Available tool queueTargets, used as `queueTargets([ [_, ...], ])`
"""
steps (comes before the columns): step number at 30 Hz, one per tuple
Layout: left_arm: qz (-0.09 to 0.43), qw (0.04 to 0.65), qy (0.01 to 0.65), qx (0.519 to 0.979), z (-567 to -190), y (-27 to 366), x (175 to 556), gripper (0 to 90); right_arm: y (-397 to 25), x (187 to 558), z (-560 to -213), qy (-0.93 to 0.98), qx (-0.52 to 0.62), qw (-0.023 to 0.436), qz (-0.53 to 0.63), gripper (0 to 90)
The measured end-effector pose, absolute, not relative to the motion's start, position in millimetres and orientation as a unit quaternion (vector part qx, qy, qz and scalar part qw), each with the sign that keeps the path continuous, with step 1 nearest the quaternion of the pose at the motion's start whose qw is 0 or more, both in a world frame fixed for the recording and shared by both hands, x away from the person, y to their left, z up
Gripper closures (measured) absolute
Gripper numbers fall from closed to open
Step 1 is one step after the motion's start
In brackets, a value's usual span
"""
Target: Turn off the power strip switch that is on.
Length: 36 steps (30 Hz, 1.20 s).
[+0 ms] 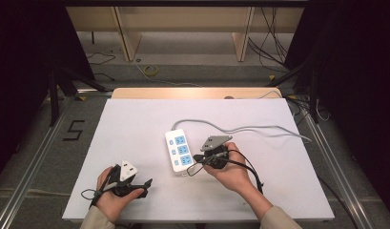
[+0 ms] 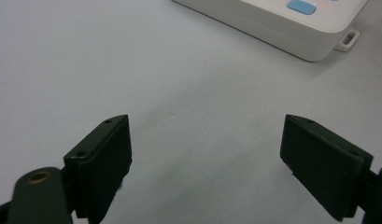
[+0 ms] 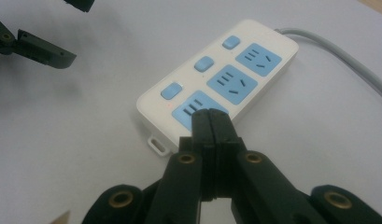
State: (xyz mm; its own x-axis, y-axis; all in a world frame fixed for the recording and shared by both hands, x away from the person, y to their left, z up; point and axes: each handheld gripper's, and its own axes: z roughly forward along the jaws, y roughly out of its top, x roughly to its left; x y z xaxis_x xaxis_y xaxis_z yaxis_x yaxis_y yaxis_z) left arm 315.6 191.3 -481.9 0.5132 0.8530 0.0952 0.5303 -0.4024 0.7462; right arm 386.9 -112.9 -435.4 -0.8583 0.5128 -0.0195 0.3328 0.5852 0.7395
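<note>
A white power strip (image 1: 179, 150) with blue sockets and blue switches lies mid-table. Its grey cable (image 1: 259, 129) runs off to the right. My right gripper (image 1: 192, 167) is shut with nothing between its jaws, and its tips sit just over the nearest blue socket of the strip (image 3: 216, 88). In its own view the right gripper (image 3: 211, 116) shows both jaws pressed together. My left gripper (image 1: 146, 187) rests near the front left of the table, apart from the strip. The left gripper (image 2: 207, 163) stands wide open over bare table, with the strip's corner (image 2: 282, 28) ahead of it.
The white table top (image 1: 135, 124) has bare room on the left and at the far side. The cable (image 3: 347, 56) crosses the right half. Beyond the table are a wooden frame (image 1: 128, 33), loose floor cables (image 1: 149, 70) and a floor mark "5" (image 1: 74, 130).
</note>
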Motion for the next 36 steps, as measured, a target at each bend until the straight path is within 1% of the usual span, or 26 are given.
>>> queueTargets([
  [36, 0.240, 0.337, 0.429, 0.803, -482, 191, 316, 16.4, -89, 395, -434, 0.894, 0.235, 0.106, 0.365, 90.0],
])
